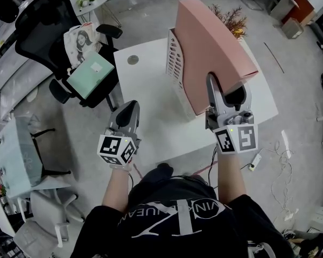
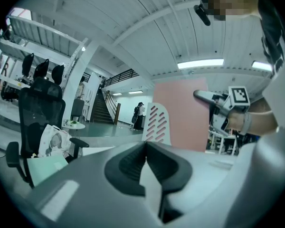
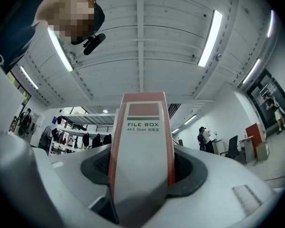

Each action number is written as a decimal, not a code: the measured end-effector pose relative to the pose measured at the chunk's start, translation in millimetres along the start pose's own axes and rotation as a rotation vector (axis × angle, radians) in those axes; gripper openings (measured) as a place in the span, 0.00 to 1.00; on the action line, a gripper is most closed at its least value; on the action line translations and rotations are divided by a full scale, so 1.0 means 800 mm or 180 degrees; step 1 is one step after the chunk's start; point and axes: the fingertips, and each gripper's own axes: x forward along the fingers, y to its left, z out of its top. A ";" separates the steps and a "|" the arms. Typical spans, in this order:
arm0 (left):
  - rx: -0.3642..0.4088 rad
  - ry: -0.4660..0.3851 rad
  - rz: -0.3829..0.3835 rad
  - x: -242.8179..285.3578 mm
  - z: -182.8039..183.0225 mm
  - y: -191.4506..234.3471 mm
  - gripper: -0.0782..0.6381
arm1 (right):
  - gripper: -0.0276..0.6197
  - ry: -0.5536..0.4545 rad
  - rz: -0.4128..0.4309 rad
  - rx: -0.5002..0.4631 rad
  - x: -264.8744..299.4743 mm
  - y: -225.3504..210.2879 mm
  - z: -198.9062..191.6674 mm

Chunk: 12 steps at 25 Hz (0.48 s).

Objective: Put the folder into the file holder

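Observation:
A pink file box folder [image 1: 210, 47] stands tilted on the white table [image 1: 145, 106], its lower part right behind the perforated wall of the white file holder [image 1: 175, 63]. Whether its bottom rests inside the holder I cannot tell. My right gripper [image 1: 224, 93] is shut on the folder's near spine, and the label fills the right gripper view [image 3: 141, 146]. My left gripper [image 1: 128, 112] hovers over the table's front left, shut and holding nothing. The left gripper view shows its closed tips [image 2: 145, 146], the holder [image 2: 156, 122] and the folder [image 2: 180, 113] beyond.
A black office chair [image 1: 48, 20] with a green folder [image 1: 90, 73] and a printed bag stands left of the table. A dried plant [image 1: 231, 18] sits behind the holder. A power strip [image 1: 254, 161] and cables lie on the floor at the right.

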 end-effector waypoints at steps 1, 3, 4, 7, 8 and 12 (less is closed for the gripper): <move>0.0005 0.0008 0.0000 -0.001 -0.002 -0.001 0.11 | 0.50 -0.0003 -0.0006 0.0015 -0.002 -0.001 -0.004; 0.0015 0.0026 0.0001 -0.002 -0.005 -0.002 0.11 | 0.50 0.0003 0.0003 0.0011 -0.006 -0.001 -0.011; 0.0016 0.0034 0.0005 -0.003 -0.007 -0.001 0.11 | 0.50 0.0020 0.0011 0.0001 -0.006 0.001 -0.015; 0.0014 0.0046 0.0040 -0.007 -0.008 0.005 0.11 | 0.50 0.0081 0.0029 -0.0027 -0.006 0.006 -0.027; 0.0013 0.0045 0.0057 -0.009 -0.007 0.008 0.11 | 0.50 0.0090 0.0033 -0.0031 -0.006 0.007 -0.029; 0.0029 0.0043 0.0091 -0.012 -0.008 0.009 0.11 | 0.50 0.0147 0.0016 -0.0020 -0.013 0.006 -0.044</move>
